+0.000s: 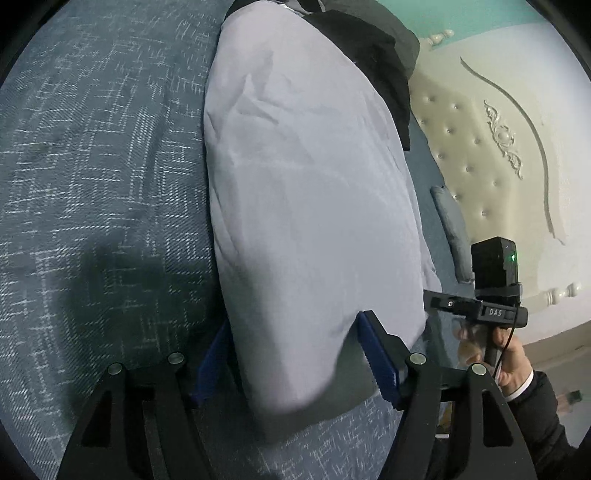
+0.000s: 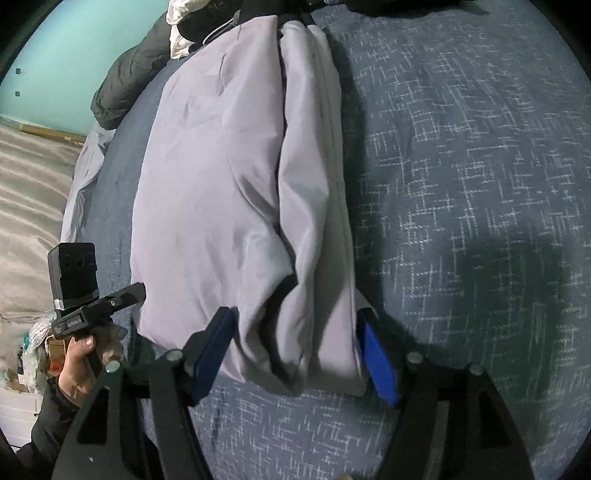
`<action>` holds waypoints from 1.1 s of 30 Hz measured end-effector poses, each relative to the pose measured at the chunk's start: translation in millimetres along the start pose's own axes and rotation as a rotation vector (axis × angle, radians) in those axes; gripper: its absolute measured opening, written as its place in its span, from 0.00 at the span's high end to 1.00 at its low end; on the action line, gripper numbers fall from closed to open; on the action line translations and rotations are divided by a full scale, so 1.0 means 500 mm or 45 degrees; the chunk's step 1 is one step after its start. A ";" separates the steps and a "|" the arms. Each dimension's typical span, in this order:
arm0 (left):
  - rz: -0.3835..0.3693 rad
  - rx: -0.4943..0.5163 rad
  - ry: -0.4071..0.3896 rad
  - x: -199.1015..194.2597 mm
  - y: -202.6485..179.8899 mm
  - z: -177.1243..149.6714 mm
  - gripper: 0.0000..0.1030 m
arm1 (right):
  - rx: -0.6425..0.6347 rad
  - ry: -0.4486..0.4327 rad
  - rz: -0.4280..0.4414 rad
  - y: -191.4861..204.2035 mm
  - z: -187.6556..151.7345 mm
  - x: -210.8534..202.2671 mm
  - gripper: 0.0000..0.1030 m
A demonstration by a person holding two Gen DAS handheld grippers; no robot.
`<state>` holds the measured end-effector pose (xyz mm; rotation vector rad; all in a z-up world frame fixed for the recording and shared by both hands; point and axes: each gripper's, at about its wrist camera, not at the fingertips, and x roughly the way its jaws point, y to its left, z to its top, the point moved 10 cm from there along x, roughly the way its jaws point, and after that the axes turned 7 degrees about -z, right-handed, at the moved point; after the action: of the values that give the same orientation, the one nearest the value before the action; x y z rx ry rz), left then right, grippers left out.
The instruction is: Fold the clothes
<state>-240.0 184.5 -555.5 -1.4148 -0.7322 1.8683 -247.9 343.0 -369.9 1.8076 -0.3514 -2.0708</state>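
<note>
A light lavender-grey garment [image 1: 306, 184] lies folded into a long strip on the blue-grey patterned bedspread [image 1: 92, 166]. My left gripper [image 1: 293, 321] stands open over the garment's near end, which lies between its blue pads [image 1: 380, 365]; the pads do not squeeze it. In the right wrist view the same garment [image 2: 221, 166] shows a lengthwise fold along its right side. My right gripper [image 2: 295, 312] is open astride the near end, one blue pad [image 2: 378, 365] on each side. Each view also shows the other gripper, held in a hand: the right one [image 1: 476, 306] and the left one [image 2: 92, 306].
Dark clothes [image 1: 369, 48] are heaped at the garment's far end, with a white cloth [image 2: 181, 33] beside them. A cream tufted headboard [image 1: 480, 147] and a blue pillow [image 1: 450, 229] lie to one side. The bed's edge drops to a floor [image 2: 29, 184].
</note>
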 end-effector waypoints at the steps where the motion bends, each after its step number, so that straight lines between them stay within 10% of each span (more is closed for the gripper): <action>1: -0.005 -0.003 -0.002 0.004 0.000 0.001 0.30 | -0.006 -0.002 -0.001 0.001 0.001 0.003 0.33; 5: -0.018 -0.017 -0.014 0.017 -0.003 0.005 0.30 | -0.012 -0.014 -0.007 0.005 0.008 0.013 0.35; 14: 0.001 0.037 -0.036 0.016 -0.033 -0.001 0.41 | -0.090 -0.077 -0.034 0.036 0.012 -0.020 0.83; 33: -0.038 0.029 -0.017 0.072 -0.019 -0.032 0.35 | -0.014 -0.029 -0.005 0.024 0.045 0.017 0.58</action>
<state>-229.4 219.5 -573.4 -1.3711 -0.7321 1.8589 -269.6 327.4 -369.5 1.7809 -0.3427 -2.0934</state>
